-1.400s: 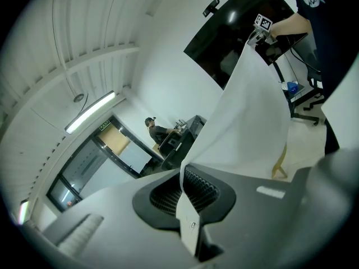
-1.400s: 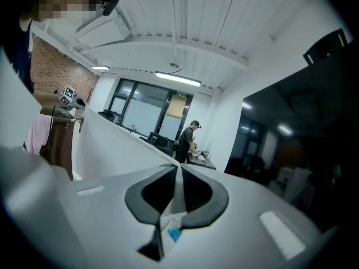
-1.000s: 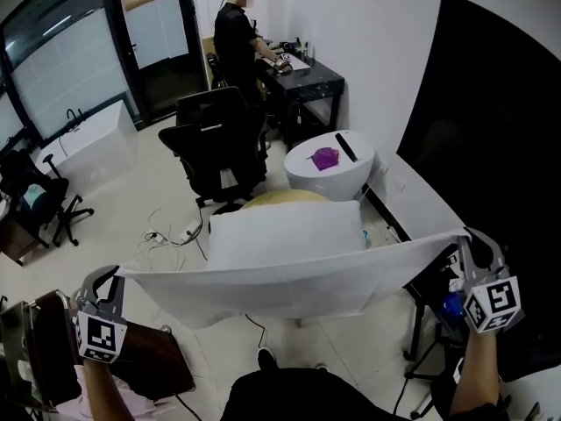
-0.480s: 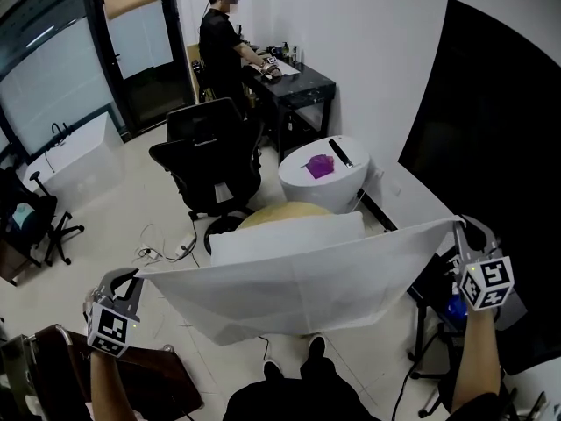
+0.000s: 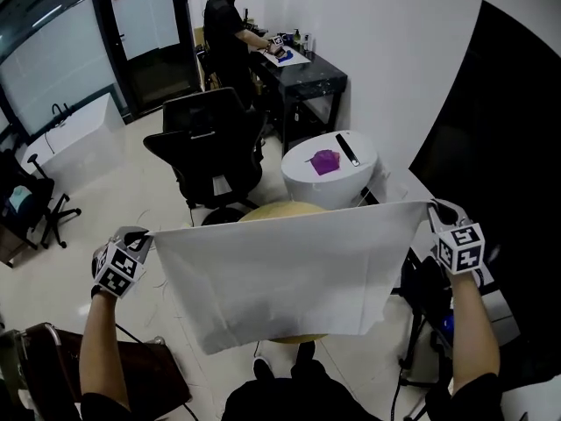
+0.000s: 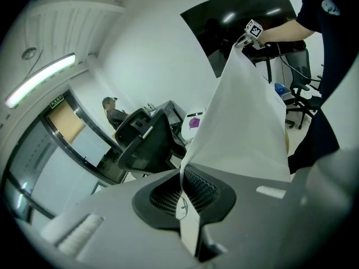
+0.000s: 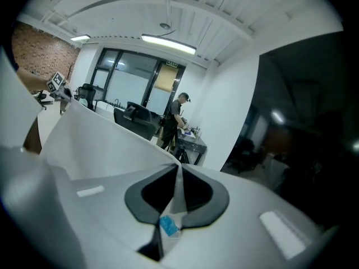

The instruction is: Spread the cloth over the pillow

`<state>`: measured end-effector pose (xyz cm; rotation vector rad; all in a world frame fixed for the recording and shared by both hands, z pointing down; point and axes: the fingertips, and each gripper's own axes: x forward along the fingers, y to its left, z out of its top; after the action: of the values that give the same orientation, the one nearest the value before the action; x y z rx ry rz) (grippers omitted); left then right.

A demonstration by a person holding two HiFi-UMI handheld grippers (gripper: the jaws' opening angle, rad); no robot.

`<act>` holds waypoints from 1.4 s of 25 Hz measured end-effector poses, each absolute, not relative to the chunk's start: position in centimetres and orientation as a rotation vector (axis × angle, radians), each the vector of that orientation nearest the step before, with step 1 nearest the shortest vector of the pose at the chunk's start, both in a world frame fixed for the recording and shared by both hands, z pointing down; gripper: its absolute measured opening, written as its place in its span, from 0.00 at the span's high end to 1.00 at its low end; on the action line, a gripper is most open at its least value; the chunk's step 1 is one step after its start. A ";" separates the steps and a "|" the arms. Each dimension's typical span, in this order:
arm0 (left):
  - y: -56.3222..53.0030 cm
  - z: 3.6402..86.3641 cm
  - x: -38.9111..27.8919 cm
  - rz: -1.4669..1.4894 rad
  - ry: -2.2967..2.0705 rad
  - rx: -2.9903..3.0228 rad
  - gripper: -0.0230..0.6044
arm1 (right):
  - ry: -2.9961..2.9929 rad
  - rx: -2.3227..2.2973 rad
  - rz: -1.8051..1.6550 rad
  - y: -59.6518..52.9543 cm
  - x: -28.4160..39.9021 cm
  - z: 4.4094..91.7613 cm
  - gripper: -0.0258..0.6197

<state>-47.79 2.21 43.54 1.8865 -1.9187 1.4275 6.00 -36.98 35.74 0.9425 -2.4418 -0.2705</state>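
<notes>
The cloth point(image 5: 280, 270) hangs in the air as a wide white sheet, stretched between the two grippers by its top corners. Its upper edge runs nearly straight from jaw to jaw. The lower edge sags free, longest below the left gripper point(image 5: 147, 234).

The left gripper's jaws are pressed together on one corner; in the left gripper view point(image 6: 182, 189) the sheet fans out from the pinch towards the far hand. The right gripper point(image 5: 431, 207) also pinches its corner between closed jaws point(image 7: 178, 181), with a small blue patch point(image 7: 168, 226) low in the gap.

The pillow cannot be made out. A tan mound point(image 5: 280, 209) shows just over the top edge, midway between the jaws.

The marker cubes carry black-and-white squares, not letters. A sign over the door point(image 6: 56, 101) is too small to read.

Beyond the top edge, nearer the right jaws, stands a round white table point(image 5: 361, 178) with a purple thing point(image 5: 325, 160) and a black bar point(image 5: 347, 149) on it. A black chair point(image 5: 210, 147) stands beyond the left jaws. Farther off, a person point(image 5: 230, 29) works at a dark desk point(image 5: 302, 68).

Bare floor point(image 5: 96, 191) lies open outside the left jaws. A black panel point(image 5: 508, 147) stands close outside the right jaws, leaving little room there.
</notes>
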 end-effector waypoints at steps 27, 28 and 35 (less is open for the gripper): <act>-12.0 64.4 -57.7 1.581 -1.538 1.602 0.96 | -2.059 0.747 -0.111 -53.8 -7.1 59.8 0.93; -12.1 65.2 -57.8 1.576 -1.533 1.594 0.96 | -2.056 0.750 -0.104 -54.0 -7.2 60.6 0.93; -11.6 71.3 -56.7 1.507 -1.472 1.550 0.94 | -1.997 0.740 -0.017 -54.0 -6.8 65.4 0.90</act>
<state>-56.71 -11.57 71.33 1.5496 -1.4716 1.5066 -6.80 -54.03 65.40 0.7396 -1.9973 -0.0169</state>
